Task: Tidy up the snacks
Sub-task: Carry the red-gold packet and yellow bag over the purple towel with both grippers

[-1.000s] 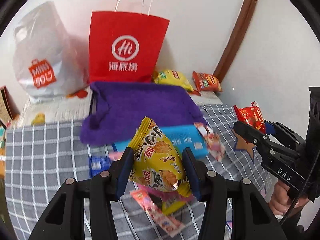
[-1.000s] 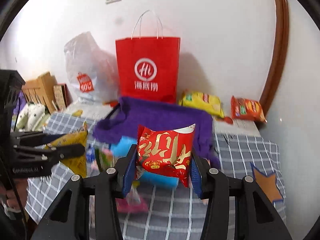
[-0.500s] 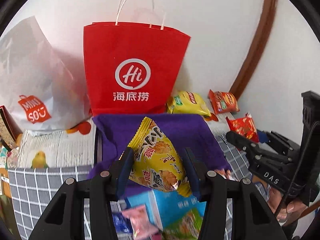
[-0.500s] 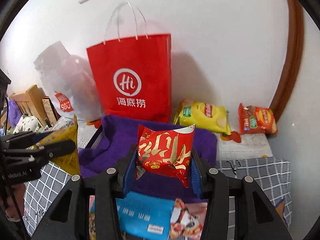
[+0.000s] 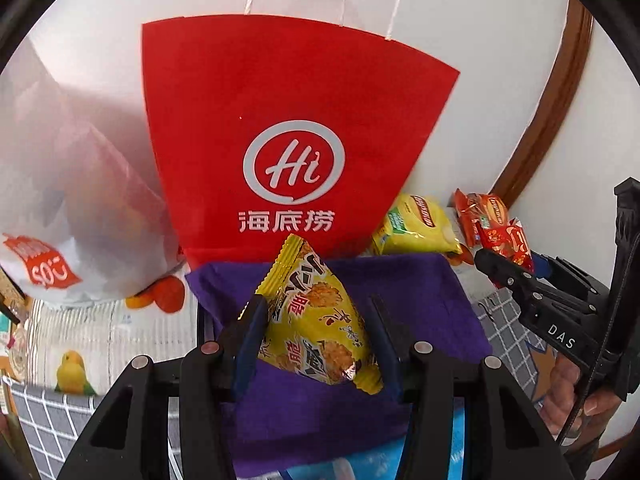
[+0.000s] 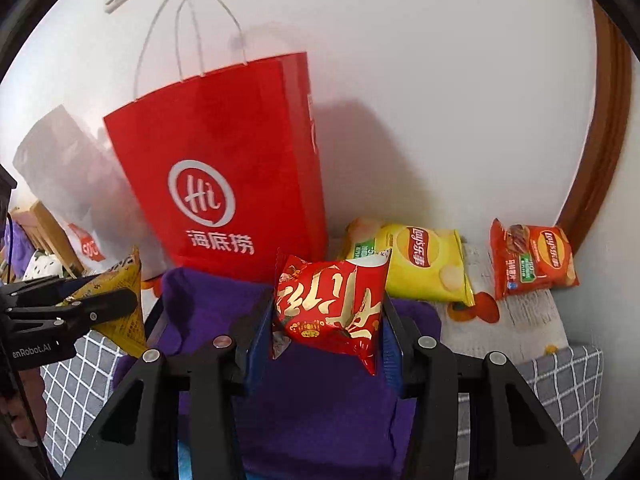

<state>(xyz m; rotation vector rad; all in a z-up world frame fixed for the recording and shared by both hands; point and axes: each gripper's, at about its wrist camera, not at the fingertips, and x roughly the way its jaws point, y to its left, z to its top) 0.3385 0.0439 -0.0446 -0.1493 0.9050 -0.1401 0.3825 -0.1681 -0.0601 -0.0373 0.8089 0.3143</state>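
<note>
Gripping a yellow snack packet [image 5: 316, 316], the left gripper [image 5: 314, 332] has both blue pads pressed on its sides, packet tilted, top corner toward 12 o'clock. Right gripper [image 6: 328, 320] is clamped on a red snack packet [image 6: 330, 304] with gold lettering, held roughly level. Both packets hang over a purple cloth [image 6: 320, 408] that drapes a dark-framed bin (what is inside it I cannot tell). Red paper bag [image 5: 288, 132] with white string handles stands upright at 12 o'clock, just behind the cloth, against the white wall. White plastic bag [image 5: 68, 184] sits at 10 o'clock beside it. At 2 o'clock from the right gripper, a yellow chip bag [image 6: 420, 264] and an orange chip bag [image 6: 532, 260] lie flat near the wall, apart from each other. Grey checked tablecloth [image 6: 560, 392] shows at the lower edges.
</note>
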